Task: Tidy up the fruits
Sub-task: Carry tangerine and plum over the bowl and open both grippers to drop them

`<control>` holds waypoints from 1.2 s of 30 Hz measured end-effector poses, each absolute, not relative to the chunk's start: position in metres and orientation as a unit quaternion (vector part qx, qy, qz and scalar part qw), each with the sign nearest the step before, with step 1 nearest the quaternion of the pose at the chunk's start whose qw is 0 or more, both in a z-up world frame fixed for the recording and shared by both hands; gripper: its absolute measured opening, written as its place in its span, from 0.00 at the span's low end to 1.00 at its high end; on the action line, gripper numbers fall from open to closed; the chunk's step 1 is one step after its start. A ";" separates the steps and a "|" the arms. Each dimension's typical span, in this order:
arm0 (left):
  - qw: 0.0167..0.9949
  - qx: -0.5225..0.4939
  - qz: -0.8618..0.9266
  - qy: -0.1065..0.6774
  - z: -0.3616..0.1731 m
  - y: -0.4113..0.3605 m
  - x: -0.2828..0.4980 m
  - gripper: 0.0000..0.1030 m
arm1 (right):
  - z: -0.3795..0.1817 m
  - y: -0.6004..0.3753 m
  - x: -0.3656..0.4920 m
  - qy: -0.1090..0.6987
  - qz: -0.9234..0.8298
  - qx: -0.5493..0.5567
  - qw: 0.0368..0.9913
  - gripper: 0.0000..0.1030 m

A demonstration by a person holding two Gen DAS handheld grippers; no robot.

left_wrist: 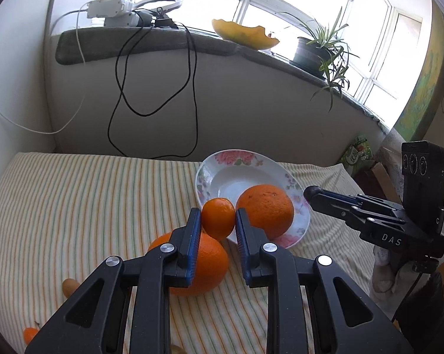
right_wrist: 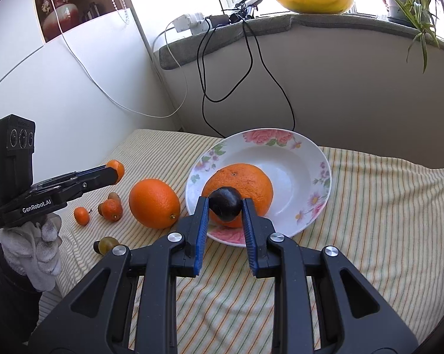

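Observation:
My left gripper [left_wrist: 217, 216] is shut on a small tangerine [left_wrist: 218, 217], held above the striped cloth just in front of the flowered plate [left_wrist: 222, 162]. A big orange [left_wrist: 266, 209] lies in that plate; a second big orange [left_wrist: 204, 265] rests on the cloth under my left fingers. My right gripper [right_wrist: 225, 205] is shut on a dark plum [right_wrist: 225, 204], hanging over the near rim of the plate [right_wrist: 292, 159], in front of the orange in the plate [right_wrist: 242, 180]. In the right wrist view the left gripper [right_wrist: 115, 172] with its tangerine [right_wrist: 117, 168] is at the left.
Loose on the cloth left of the plate lie a big orange [right_wrist: 154, 203], small tangerines [right_wrist: 111, 209] [right_wrist: 81, 216] and a greenish grape-like fruit [right_wrist: 107, 244]. Black and white cables hang down the wall behind. A yellow bowl [right_wrist: 313, 0] and a potted plant [left_wrist: 313, 53] sit on the windowsill.

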State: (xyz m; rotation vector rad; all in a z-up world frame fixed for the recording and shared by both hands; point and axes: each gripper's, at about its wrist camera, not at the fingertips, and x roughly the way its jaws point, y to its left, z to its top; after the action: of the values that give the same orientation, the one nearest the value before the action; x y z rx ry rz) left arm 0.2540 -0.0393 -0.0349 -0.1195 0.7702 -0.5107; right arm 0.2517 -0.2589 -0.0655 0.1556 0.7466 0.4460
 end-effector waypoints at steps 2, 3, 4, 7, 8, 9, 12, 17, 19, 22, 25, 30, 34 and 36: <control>0.890 -0.054 -0.249 0.377 -0.035 -0.046 0.263 0.21 | -0.065 -0.262 0.257 0.359 0.211 0.075 0.906 0.23; 0.889 -0.051 -0.250 0.380 -0.035 -0.050 0.267 0.21 | -0.067 -0.263 0.260 0.359 0.208 0.076 0.907 0.23; 0.888 -0.047 -0.251 0.382 -0.035 -0.053 0.271 0.21 | -0.068 -0.264 0.264 0.360 0.206 0.077 0.906 0.23; 0.886 -0.041 -0.255 0.384 -0.030 -0.064 0.281 0.21 | -0.073 -0.269 0.273 0.365 0.201 0.082 0.906 0.23; 0.885 -0.041 -0.258 0.385 -0.029 -0.067 0.284 0.21 | -0.076 -0.270 0.277 0.366 0.198 0.083 0.906 0.23; 0.884 -0.039 -0.260 0.387 -0.028 -0.071 0.288 0.21 | -0.078 -0.271 0.281 0.367 0.197 0.084 0.905 0.23; 0.879 -0.031 -0.265 0.394 -0.030 -0.083 0.298 0.21 | -0.083 -0.274 0.290 0.370 0.196 0.089 0.904 0.23; 0.871 -0.020 -0.273 0.407 -0.036 -0.103 0.311 0.21 | -0.092 -0.276 0.304 0.375 0.194 0.095 0.902 0.23; 0.869 -0.020 -0.274 0.412 -0.039 -0.108 0.316 0.21 | -0.095 -0.277 0.308 0.377 0.193 0.098 0.901 0.23; 0.863 -0.023 -0.277 0.421 -0.043 -0.114 0.323 0.21 | -0.099 -0.280 0.313 0.379 0.191 0.102 0.900 0.23; 0.860 -0.026 -0.278 0.427 -0.046 -0.117 0.328 0.21 | -0.103 -0.285 0.318 0.382 0.189 0.109 0.898 0.23; 0.855 -0.032 -0.281 0.434 -0.049 -0.123 0.334 0.21 | -0.107 -0.288 0.322 0.384 0.191 0.114 0.896 0.23; 0.852 -0.027 -0.291 0.435 -0.047 -0.132 0.333 0.21 | -0.109 -0.288 0.323 0.386 0.195 0.115 0.894 0.23; 0.849 -0.025 -0.298 0.435 -0.046 -0.137 0.332 0.21 | -0.109 -0.287 0.323 0.386 0.194 0.113 0.895 0.23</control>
State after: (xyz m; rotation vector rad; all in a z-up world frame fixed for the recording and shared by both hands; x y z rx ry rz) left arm 0.3317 -0.1374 -0.0461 -0.0524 0.9170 -0.6275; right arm 0.3234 -0.2869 -0.1089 0.2348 0.8010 0.4015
